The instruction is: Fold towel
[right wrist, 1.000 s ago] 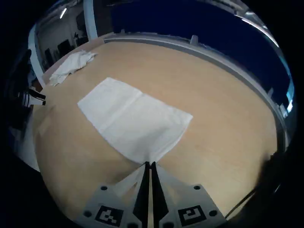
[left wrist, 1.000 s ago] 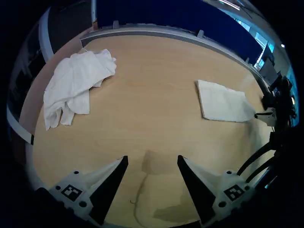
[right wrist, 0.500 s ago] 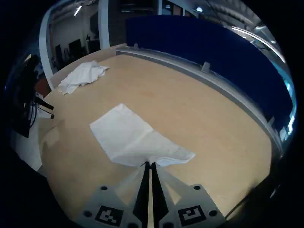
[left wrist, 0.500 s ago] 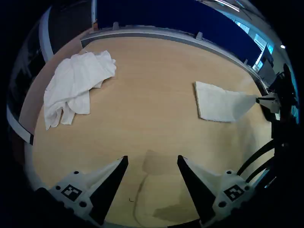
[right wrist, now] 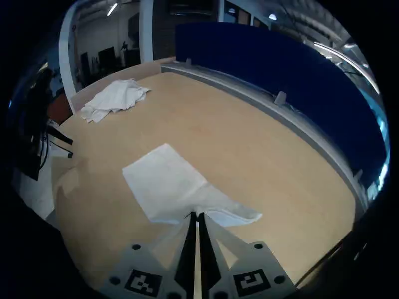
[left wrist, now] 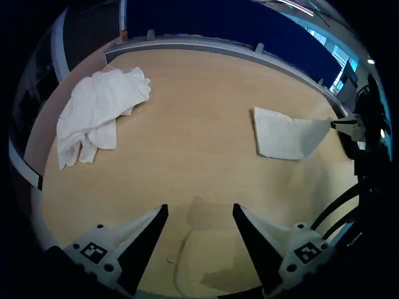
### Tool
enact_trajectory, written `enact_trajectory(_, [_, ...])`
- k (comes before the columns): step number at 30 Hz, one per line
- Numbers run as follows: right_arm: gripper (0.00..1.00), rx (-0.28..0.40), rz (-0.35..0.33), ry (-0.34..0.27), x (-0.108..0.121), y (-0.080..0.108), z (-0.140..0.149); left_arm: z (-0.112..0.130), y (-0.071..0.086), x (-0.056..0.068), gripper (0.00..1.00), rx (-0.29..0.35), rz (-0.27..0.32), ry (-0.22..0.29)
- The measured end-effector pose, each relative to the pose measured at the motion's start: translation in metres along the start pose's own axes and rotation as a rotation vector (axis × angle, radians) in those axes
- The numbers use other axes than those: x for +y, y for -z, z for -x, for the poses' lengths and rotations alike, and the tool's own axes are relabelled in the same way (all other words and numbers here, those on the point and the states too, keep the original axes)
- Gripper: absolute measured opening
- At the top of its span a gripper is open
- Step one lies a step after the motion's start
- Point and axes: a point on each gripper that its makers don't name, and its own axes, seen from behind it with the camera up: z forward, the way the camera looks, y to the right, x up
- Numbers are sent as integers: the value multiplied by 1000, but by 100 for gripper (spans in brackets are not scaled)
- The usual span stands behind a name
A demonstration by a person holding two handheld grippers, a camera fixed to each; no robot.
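A folded white towel [right wrist: 167,187] lies on the wooden table [right wrist: 239,134]. My right gripper [right wrist: 196,215] is shut on its near corner and holds that corner lifted off the table. The left gripper view has the same towel [left wrist: 282,135] at the right, with the right gripper [left wrist: 333,122] pinching its raised corner. My left gripper [left wrist: 199,209] hovers over bare table near the front edge, open, with nothing between its fingers. A crumpled pile of white towels [left wrist: 97,109] lies at the far left, and sits at the back left [right wrist: 114,97] in the right gripper view.
A blue partition [left wrist: 219,22] with a grey rail runs along the table's far edge. Dark stands and cables [left wrist: 349,209] sit off the table's right side, and dark equipment [right wrist: 35,134] stands beyond its left edge.
My right gripper has risen with the towel's corner, pulling that corner up off the table and inward. The left gripper has stayed put and open.
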Motion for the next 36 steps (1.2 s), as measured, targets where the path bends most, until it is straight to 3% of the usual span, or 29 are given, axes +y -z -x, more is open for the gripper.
enact_trajectory(9, [3,18,-65,103,-25,-20,-42,3,4,-3,96,17,-7,10])
enact_trajectory(15, [3,14,-138,159,-59,-47,-62,6,8,-5,96,33,-18,35])
enact_trajectory(21, [3,-11,-222,194,-101,-79,-61,14,11,-6,97,41,-26,69])
enact_trajectory(26, [3,-63,-298,183,-136,-110,-41,20,13,-5,96,44,-25,96])
enact_trajectory(30, [3,-117,-331,148,-153,-129,-20,23,12,-5,96,41,-29,98])
enact_trajectory(36, [3,-117,-343,115,-156,-131,-17,22,12,-3,96,41,-25,101])
